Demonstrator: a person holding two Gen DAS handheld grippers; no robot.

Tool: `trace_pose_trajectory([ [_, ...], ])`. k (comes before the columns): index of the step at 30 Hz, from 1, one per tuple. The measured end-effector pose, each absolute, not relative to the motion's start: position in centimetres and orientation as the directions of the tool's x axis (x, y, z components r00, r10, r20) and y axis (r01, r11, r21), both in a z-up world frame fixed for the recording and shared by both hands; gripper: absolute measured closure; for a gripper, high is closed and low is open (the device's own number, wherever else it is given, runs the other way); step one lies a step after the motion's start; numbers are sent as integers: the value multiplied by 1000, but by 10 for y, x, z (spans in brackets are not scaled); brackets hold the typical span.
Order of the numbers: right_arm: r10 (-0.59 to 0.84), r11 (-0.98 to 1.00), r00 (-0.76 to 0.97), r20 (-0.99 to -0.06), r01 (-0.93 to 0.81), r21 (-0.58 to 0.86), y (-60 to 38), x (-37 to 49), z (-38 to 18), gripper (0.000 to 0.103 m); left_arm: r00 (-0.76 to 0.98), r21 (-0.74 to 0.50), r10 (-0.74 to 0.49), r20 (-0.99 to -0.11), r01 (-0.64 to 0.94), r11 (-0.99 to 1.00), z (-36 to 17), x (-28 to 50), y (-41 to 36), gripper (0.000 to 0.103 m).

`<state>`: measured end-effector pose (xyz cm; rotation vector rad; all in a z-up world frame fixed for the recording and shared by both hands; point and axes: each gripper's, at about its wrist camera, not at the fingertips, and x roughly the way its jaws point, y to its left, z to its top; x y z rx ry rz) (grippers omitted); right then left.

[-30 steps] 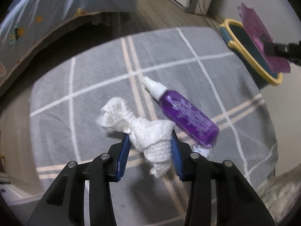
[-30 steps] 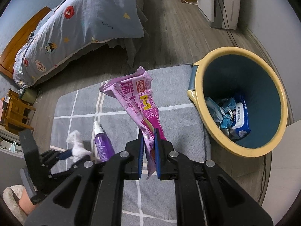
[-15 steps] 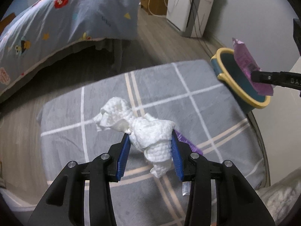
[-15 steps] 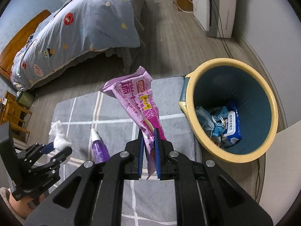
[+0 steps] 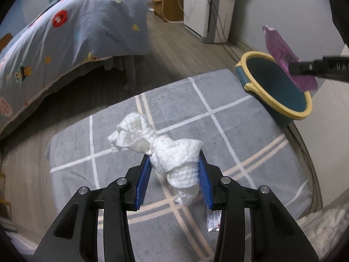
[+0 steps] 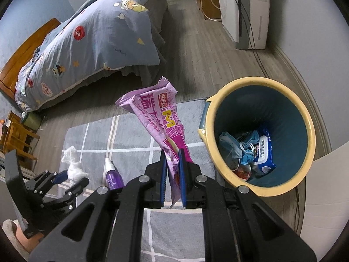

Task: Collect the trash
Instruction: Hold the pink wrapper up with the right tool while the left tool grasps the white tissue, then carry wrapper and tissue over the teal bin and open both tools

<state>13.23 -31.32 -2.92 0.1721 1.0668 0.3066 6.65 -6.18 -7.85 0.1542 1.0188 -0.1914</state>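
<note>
My left gripper [image 5: 174, 163] is shut on a crumpled white tissue [image 5: 165, 150] and holds it above the grey checked rug [image 5: 218, 109]. My right gripper [image 6: 172, 155] is shut on a purple snack wrapper [image 6: 157, 111], held upright just left of the blue bin with a yellow rim [image 6: 220, 113]. The bin holds a wipes pack and several other pieces of trash. The bin [image 5: 272, 104] and wrapper [image 5: 281, 52] also show at the right of the left wrist view. The left gripper with the tissue [image 6: 73, 166] shows at the lower left of the right wrist view.
A purple spray bottle [image 6: 112, 174] lies on the rug [image 6: 130, 135]. A small sachet [image 5: 212, 220] lies on the rug below my left gripper. A bed with a patterned blue quilt [image 6: 91, 39] stands behind the rug. A white appliance [image 6: 246, 11] with cables stands by the wall.
Both grippers have risen. The left gripper lifted the tissue off the rug, so the spray bottle has dropped out of its view. The right gripper carried the wrapper closer to the bin.
</note>
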Motion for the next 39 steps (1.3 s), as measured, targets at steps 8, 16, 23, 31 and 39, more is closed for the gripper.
trace_pose_trajectory([
  [8, 349, 937, 466, -813, -157, 312, -324, 135, -21, 93, 506, 54, -92, -858, 268, 962, -83, 65, -76, 60],
  [16, 346, 937, 492, -799, -146, 316, -338, 141, -14, 93, 538, 15, -145, -830, 280, 960, -58, 71, -95, 60],
  [23, 316, 946, 499, -807, -97, 311, -361, 150, -20, 93, 532, -27, -208, -821, 328, 944, -48, 87, -139, 60],
  [31, 290, 948, 506, -812, -33, 318, -392, 161, -28, 93, 510, -47, -283, -812, 426, 904, -39, 107, -199, 60],
  [39, 260, 943, 490, -832, 58, 329, -427, 169, -48, 93, 492, -34, -314, -812, 498, 867, -40, 128, -240, 60],
])
